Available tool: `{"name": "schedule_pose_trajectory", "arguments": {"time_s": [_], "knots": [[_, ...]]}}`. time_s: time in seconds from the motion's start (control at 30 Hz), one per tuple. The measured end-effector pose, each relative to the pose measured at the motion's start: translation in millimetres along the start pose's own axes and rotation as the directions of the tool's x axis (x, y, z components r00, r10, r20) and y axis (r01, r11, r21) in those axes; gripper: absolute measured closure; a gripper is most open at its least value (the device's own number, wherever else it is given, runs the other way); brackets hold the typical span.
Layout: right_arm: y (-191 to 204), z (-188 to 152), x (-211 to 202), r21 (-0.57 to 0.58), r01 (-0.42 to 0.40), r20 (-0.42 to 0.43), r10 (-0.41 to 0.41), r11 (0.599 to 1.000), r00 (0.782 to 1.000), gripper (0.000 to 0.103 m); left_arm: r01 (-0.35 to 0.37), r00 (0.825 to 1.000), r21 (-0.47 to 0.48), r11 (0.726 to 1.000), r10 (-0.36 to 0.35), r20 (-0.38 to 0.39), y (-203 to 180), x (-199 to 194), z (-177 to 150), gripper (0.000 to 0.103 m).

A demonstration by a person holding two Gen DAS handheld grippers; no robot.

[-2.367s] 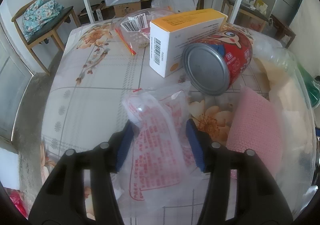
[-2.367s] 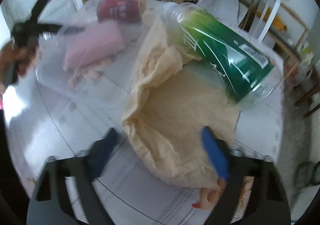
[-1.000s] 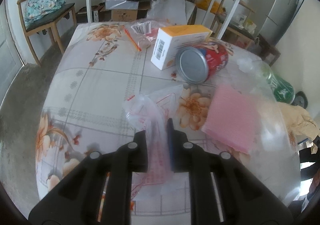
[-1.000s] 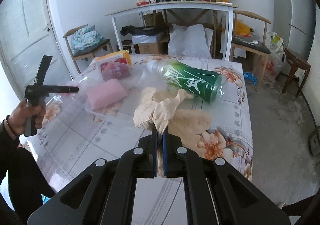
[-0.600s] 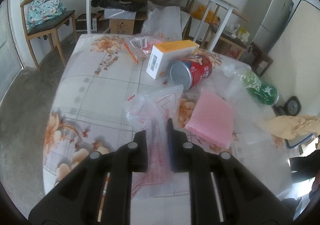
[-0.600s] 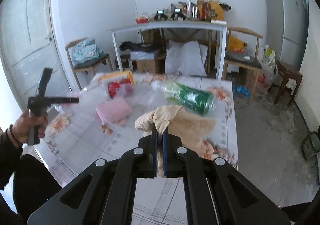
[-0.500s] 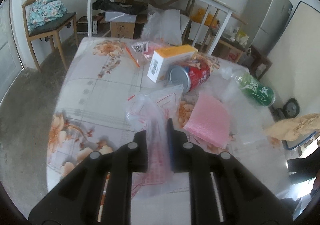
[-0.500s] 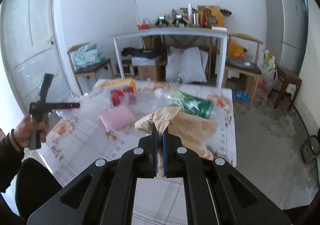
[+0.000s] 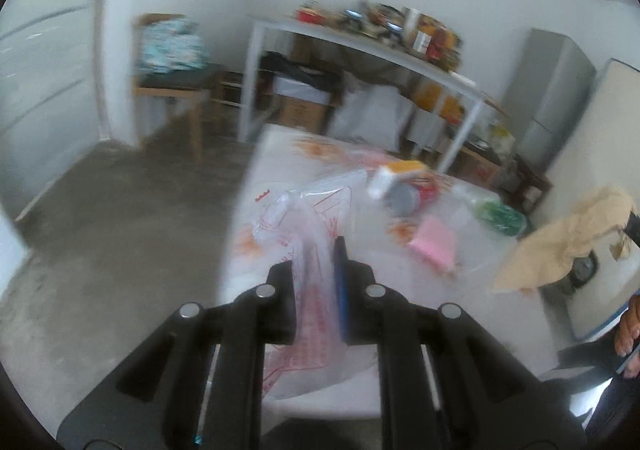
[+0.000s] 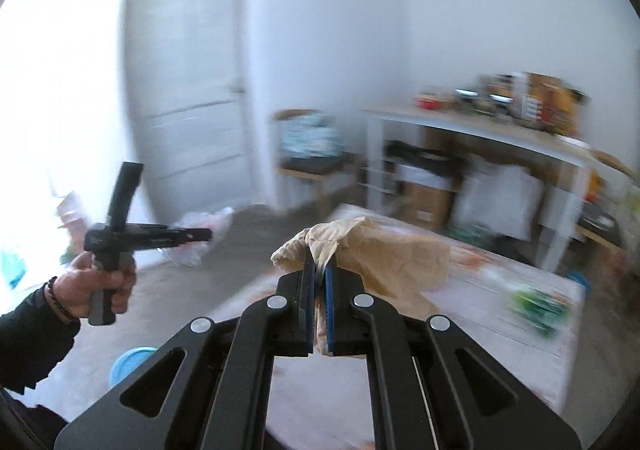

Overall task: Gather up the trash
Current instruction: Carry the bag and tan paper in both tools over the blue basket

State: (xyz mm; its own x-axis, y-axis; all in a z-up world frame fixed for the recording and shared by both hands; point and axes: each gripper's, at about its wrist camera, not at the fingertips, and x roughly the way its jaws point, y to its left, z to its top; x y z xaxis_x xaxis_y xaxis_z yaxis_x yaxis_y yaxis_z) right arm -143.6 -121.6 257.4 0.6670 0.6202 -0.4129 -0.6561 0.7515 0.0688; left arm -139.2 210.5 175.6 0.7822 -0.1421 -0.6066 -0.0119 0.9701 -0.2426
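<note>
Two grippers are up in the air, each with one piece of trash. The left gripper (image 9: 316, 250) has its fingers clenched on one clear plastic bag with red print (image 9: 308, 226), which hangs crumpled above the near edge of the desk (image 9: 360, 390). The right gripper (image 10: 318, 270) has its fingers clenched on one crumpled sheet of brown paper (image 10: 384, 254), which is lifted clear of the desk and drapes to the right of the fingers. The left wrist view shows that same paper hanging at the far right, well apart from the bag.

On the floral desk cover I count five loose things, all blurred: one white box with an orange top (image 9: 396, 173), one red can lying on its side (image 9: 408, 197) touching the box, one green plastic bottle (image 9: 496, 213) also lying down, one pink foam sheet (image 9: 436, 242) between can and bottle, and one clear bag that seems to lie over the pink sheet, though I cannot tell its edges.

In the right wrist view, one hand (image 10: 96, 286) with a dark sleeve and a wristband grips the left gripper's handle. Behind stand one long white table (image 9: 360, 45) loaded with clutter, one wooden chair (image 9: 172, 89) with a patterned cushion, one grey fridge (image 9: 556, 97) and one white door (image 10: 184, 89).
</note>
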Motion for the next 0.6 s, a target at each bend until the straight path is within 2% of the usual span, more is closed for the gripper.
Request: {"name": "schedule_pose_trajectory", "arguments": {"time_s": [0.07,0.13,0.2,0.23,0.3,0.37,0.4,0.47,0.5,0.6], "knots": [[38.7,5.9,23.0,-0.031,-0.105,-0.011,0.104,0.994,0.994,0.099,-0.079,0.997,-0.024,0.997,0.079,0.012,30.4,-39.1,-16.7,0.092],[76.8,6.5,44.4,-0.052,-0.209,-0.032,0.207,0.977,0.978,0.099,-0.163,0.986,-0.063,0.985,0.164,0.009,64.0,-76.9,-41.0,0.092],[119.7,0.9,70.5,-0.057,-0.318,-0.069,0.314,0.946,0.947,0.099,-0.215,0.977,-0.105,0.971,0.215,-0.012,89.3,-101.3,-66.0,0.092],[145.6,-6.0,87.5,-0.05,-0.38,-0.102,0.374,0.924,0.922,0.099,-0.242,0.97,-0.123,0.963,0.24,-0.03,102.0,-109.3,-80.2,0.092],[180.9,-20.3,112.5,-0.026,-0.451,-0.162,0.441,0.892,0.883,0.099,-0.302,0.953,-0.17,0.938,0.291,-0.088,134.2,-118.5,-117.3,0.092],[219.5,-44.0,143.8,0.011,-0.506,-0.247,0.493,0.862,0.834,0.099,-0.356,0.932,-0.225,0.907,0.326,-0.159,167.7,-121.0,-161.7,0.092],[235.9,-57.0,159.8,0.042,-0.534,-0.294,0.521,0.845,0.801,0.099,-0.367,0.927,-0.248,0.897,0.328,-0.184,178.0,-118.7,-176.7,0.092],[274.0,-87.6,193.4,0.054,-0.54,-0.404,0.513,0.84,0.757,0.099,-0.396,0.911,-0.321,0.86,0.323,-0.258,210.3,-112.7,-223.8,0.092],[288.1,-102.3,206.4,0.068,-0.547,-0.453,0.514,0.835,0.728,0.099,-0.406,0.904,-0.342,0.847,0.318,-0.287,220.7,-109.1,-242.4,0.092],[327.8,-152.8,253.6,0.125,-0.557,-0.609,0.507,0.821,0.61,0.099,-0.425,0.886,-0.397,0.813,0.286,-0.364,253.5,-94.5,-287.9,0.092]]}}
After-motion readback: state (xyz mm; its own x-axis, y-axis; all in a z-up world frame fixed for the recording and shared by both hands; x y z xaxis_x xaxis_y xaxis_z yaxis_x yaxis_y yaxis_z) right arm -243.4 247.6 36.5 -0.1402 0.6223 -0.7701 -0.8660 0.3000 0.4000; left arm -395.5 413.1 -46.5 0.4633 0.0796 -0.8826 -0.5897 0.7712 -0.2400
